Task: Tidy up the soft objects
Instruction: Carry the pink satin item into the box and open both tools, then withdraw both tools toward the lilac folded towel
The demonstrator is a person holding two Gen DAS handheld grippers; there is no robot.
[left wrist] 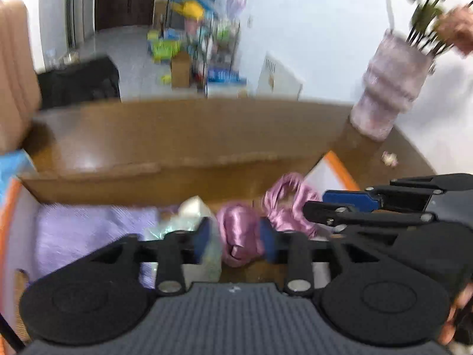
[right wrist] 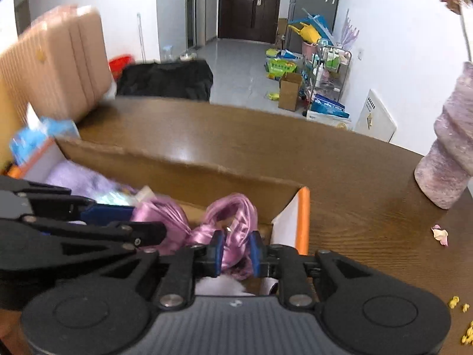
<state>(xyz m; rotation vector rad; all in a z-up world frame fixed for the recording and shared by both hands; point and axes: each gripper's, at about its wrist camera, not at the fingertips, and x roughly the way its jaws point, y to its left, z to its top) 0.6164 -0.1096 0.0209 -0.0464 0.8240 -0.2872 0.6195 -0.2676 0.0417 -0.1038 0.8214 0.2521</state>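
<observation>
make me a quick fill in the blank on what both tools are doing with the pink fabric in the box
1. The left tool and the right tool both have shiny fabric of the colour ____ between their fingers.
2. That pink fabric lies inside a ____ box.
3. A fuzzy towel at the box's left end is ____ in colour.
4. The box rests on a brown ____ table.

Missing words: pink; cardboard; purple; wooden

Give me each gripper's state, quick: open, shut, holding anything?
Left gripper: shut on the pink satin cloth.
Right gripper: shut on the same pink satin cloth, over the cardboard box.
</observation>
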